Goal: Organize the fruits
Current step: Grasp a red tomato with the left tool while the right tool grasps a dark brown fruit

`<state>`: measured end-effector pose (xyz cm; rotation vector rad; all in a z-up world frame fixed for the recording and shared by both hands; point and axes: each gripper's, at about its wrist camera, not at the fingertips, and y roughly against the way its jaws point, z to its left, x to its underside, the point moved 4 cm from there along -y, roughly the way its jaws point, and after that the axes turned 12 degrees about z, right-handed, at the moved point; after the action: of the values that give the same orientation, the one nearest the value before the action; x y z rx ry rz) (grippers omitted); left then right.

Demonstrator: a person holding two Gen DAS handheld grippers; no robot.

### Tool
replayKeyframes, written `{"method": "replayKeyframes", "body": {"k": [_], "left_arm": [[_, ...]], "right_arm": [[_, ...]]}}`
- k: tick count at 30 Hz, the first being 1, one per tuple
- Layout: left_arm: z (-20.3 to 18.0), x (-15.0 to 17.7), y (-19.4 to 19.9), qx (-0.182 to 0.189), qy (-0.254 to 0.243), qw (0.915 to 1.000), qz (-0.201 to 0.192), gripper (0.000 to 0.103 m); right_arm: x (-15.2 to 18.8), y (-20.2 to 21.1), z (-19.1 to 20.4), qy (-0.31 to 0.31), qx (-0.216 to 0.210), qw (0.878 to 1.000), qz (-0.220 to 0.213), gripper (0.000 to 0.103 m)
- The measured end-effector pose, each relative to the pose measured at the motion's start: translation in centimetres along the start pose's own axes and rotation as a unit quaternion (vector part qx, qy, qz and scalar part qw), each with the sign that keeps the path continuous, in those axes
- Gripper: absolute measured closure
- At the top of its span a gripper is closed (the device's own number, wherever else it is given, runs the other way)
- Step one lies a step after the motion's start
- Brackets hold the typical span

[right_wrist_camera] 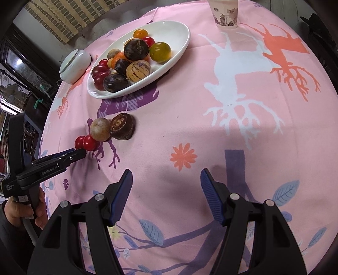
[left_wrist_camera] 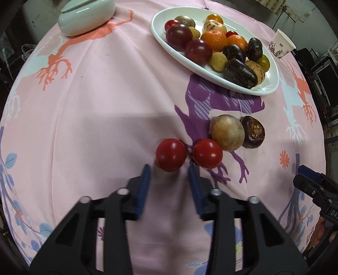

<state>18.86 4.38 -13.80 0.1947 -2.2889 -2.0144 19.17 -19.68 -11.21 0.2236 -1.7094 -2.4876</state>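
Blue-padded left gripper (left_wrist_camera: 169, 169) sits nearly closed and empty just short of a cherry tomato (left_wrist_camera: 171, 154), while the half-open right gripper (right_wrist_camera: 166, 175) holds nothing.

Glossy red tomatoes (left_wrist_camera: 171, 154) on matt cloth (left_wrist_camera: 95, 127)

A brick wall (right_wrist_camera: 61, 19) rises behind the pink tablecloth (right_wrist_camera: 190, 127).
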Motion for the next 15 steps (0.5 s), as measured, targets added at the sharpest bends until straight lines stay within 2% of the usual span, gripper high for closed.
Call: {"method": "replayKeyframes", "body": {"k": [5, 15], "left_arm": [[-0.3, -0.4, -0.3, -0.006, 0.0, 0.9999, -0.009, 0.077], [0.5, 1.3, 1.3, 0.025, 0.017, 0.9993, -0.02, 0.078]], "right_arm": [[-0.4, -0.1, 0.6, 0.005, -0.012, 1.0, 0.0, 0.036], [-0.7, -0.8, 2.8, 0.035, -0.014, 0.999, 0.009, 0.036]]}}
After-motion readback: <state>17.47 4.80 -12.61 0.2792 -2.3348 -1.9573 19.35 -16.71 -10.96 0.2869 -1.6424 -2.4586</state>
